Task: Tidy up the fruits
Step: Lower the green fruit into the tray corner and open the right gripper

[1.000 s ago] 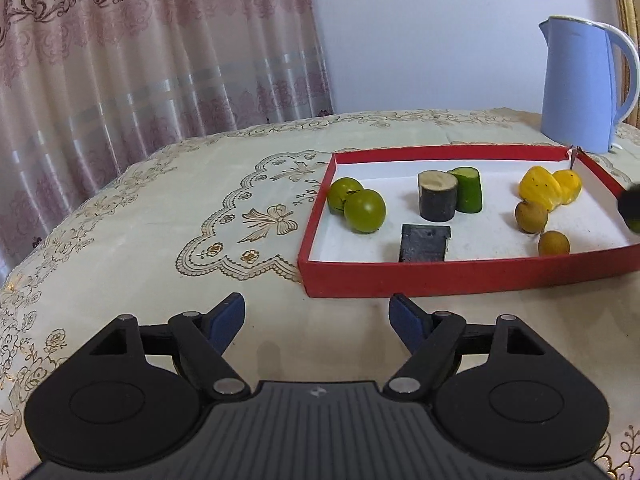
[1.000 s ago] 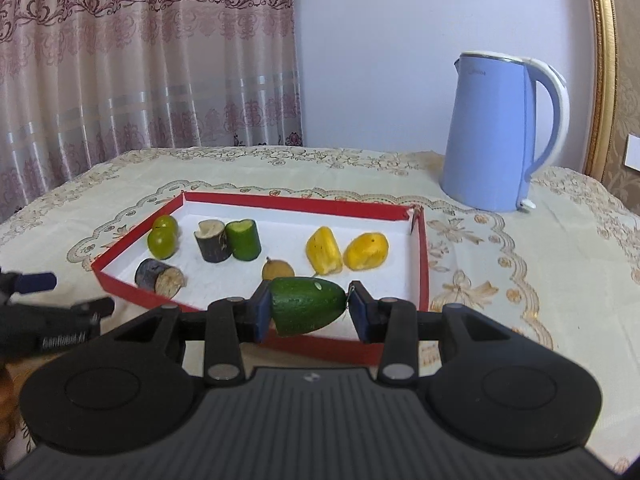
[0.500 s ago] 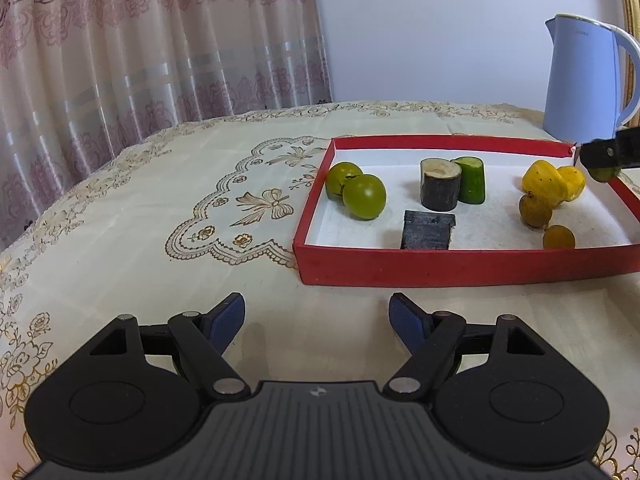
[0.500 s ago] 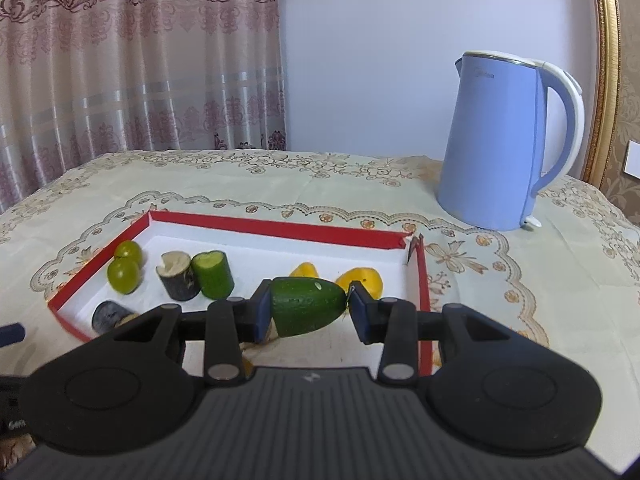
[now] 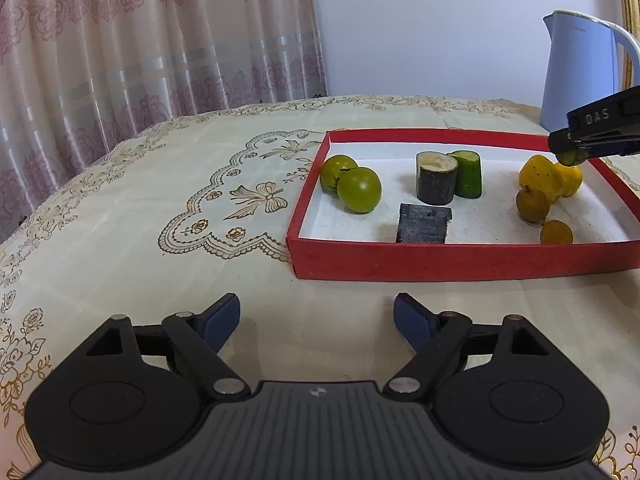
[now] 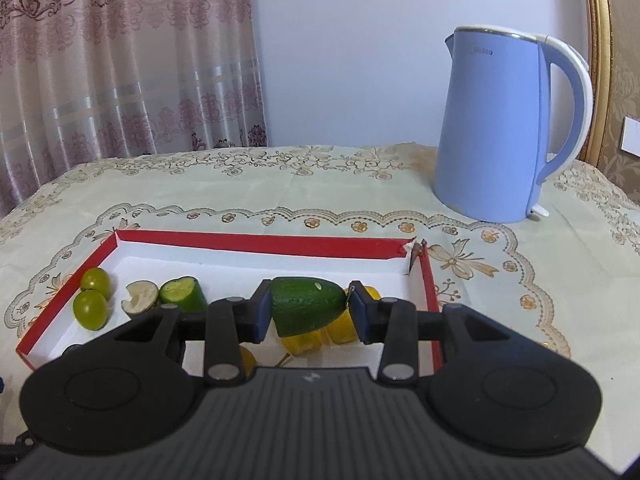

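Beyond the claws, the red tray (image 5: 440, 266) holds two green round fruits (image 5: 359, 189), two yellow pieces (image 5: 538, 176) and two brown fruits (image 5: 532, 205). The right claw (image 6: 310, 310) clamps one green avocado piece (image 6: 306, 306); the left claw (image 5: 316, 316), just widening, stands empty.

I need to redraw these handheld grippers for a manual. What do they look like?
Both match: the left gripper and right gripper have matte black bodies with a ribbed centre panel carrying a small logo, two round side discs, black linkage arms with silver rivets, and dark blue pads. White "DAS" lettering marks the right gripper's side.

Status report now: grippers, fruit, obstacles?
Left gripper empty, jaws just opened wider. Right gripper shut on avocado, above red tray. Nothing blocking.
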A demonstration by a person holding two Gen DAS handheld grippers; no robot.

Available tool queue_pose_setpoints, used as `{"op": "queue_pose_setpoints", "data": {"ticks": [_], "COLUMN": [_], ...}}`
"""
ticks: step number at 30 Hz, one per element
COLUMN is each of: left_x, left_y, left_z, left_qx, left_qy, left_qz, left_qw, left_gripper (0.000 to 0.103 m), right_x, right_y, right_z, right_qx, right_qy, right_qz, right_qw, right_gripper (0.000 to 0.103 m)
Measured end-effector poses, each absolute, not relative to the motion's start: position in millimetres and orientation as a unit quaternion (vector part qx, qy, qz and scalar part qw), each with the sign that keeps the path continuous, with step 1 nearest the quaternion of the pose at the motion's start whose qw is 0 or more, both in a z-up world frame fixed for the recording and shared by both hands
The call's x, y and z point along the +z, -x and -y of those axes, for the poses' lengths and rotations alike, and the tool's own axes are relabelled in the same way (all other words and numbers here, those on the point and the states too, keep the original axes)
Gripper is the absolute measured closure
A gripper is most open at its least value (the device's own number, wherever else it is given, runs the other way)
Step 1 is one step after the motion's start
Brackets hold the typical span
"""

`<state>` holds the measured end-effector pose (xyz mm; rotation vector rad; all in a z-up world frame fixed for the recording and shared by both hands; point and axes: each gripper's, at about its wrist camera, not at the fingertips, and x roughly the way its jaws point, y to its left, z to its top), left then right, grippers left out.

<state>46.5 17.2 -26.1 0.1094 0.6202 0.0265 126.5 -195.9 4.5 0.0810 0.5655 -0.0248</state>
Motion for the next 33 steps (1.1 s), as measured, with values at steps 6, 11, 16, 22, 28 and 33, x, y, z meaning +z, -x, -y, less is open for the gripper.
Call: {"op": "queue_pose_setpoints", "data": {"ticks": [6,11,16,22,28,33], "left_x": [-26,-27,-27,-27,-27,-27], "left_y": [-46,-47,-47,-47,-46,-46], "left_z": [-18,-18,-18,-18,-17,-18], "left_qx": [0.013,0.011,0.011,0.011,0.012,0.013], "left_qy": [-0.050,-0.049,-0.049,-0.049,-0.050,-0.052], "left_qz": [-0.306,-0.307,-0.307,-0.307,-0.307,-0.306], "left_qw": [0.951,0.950,0.950,0.950,0.950,0.951], "left_gripper": [0.019,0.016,0.016,0.016,0.016,0.016], "right_x": [-1,-3,-4,-4,-4,-4], "right_y": [-137,-139,-141,-140,-139,-138], "right_z": [190,188,189,189,188,183], "right_qx": [-0.025,-0.031,-0.034,-0.035,-0.036,-0.041], "right_qy": [-0.034,-0.030,-0.029,-0.030,-0.026,-0.009], "right_qz": [-0.285,-0.286,-0.286,-0.286,-0.285,-0.283], "right_qw": [0.958,0.957,0.957,0.957,0.957,0.958], "right_gripper": [0.065,0.065,0.065,0.065,0.065,0.062]}}
